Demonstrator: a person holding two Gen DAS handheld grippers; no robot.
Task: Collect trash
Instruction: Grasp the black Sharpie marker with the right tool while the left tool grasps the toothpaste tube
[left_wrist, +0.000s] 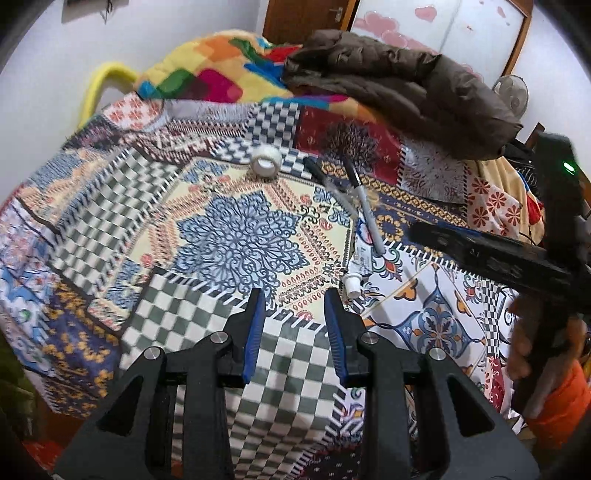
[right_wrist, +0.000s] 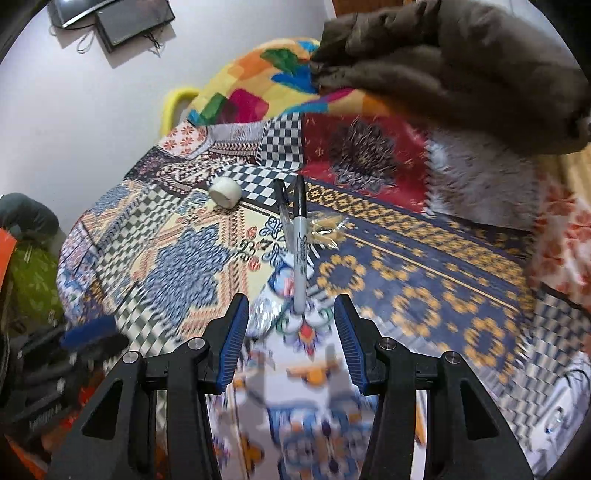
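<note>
Both tools, the left tool (left_wrist: 294, 302) and the right tool (right_wrist: 291, 310), are held open and empty over the bed (left_wrist: 236, 236). The squashed tube (right_wrist: 275, 295) under the marker (right_wrist: 300, 236) is probably to be picked next, without the marker being caught.

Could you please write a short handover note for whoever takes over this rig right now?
Left gripper: open, empty, above the patterned bedspread.
Right gripper: open, empty, just short of the marker.
On the bedspread: marker lying across a squeezed tube, clear pen, crumpled clear wrapper, tape roll further back.
Done: nothing picked up.
Left: everything; no bin in view.
</note>
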